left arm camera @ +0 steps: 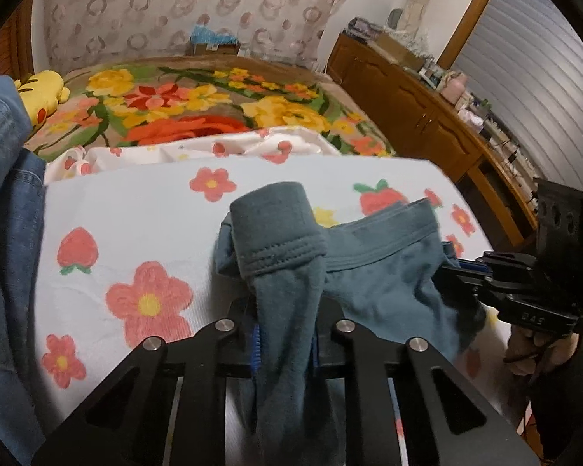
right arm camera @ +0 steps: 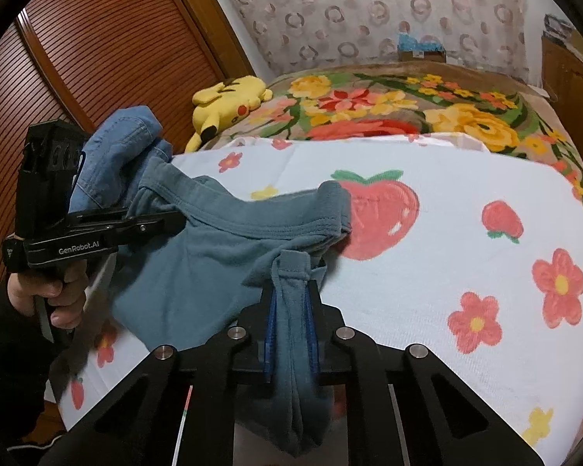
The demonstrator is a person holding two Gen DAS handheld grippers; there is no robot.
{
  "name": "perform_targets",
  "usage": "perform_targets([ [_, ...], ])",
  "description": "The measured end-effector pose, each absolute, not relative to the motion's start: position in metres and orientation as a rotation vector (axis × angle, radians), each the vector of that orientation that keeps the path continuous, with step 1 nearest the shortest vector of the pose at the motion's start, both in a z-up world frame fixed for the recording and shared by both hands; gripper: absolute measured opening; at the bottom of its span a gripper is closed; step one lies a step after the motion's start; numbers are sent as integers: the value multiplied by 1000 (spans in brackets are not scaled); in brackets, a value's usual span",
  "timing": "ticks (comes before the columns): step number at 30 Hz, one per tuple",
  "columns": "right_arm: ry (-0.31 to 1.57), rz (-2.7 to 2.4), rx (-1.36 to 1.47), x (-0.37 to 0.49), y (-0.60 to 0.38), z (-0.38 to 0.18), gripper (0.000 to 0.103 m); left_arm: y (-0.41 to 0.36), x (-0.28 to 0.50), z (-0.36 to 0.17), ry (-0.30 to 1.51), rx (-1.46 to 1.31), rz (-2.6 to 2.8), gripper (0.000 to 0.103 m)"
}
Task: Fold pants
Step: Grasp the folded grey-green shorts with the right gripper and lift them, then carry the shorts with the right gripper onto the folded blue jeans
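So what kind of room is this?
Most likely a bedroom: a bed with a floral blanket, a yellow plush toy lying on it, and a brown wooden cabinet alongside.

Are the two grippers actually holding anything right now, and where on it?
Yes. Both are shut on the teal pants: the left gripper pinches a bunched fold at one hemmed edge, and the right gripper pinches a bunched fold at the other end.

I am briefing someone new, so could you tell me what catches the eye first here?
The teal pants stand out, bunched between both tools over the strawberry-and-flower sheet. The left tool and right tool each pinch a fold of them. Behind lie a bright floral blanket and a yellow plush toy.
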State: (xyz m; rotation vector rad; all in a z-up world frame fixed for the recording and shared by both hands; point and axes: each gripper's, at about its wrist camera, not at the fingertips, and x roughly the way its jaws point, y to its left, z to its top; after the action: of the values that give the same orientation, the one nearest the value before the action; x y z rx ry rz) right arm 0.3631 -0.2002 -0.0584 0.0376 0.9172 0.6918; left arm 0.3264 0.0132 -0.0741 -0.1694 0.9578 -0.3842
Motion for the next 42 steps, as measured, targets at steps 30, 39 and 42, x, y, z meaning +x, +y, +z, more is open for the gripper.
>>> perform_targets([
  [30,642,833,-86,324,-132,23,11,97,227,39,645,-110,-184,18],
  [39,593,913,-161,338,-84,33,11,136,200,52,601,-115,-83,18],
  [42,577,930,-184,341,-71,34,11,145,198,52,590,-121,-62,18],
])
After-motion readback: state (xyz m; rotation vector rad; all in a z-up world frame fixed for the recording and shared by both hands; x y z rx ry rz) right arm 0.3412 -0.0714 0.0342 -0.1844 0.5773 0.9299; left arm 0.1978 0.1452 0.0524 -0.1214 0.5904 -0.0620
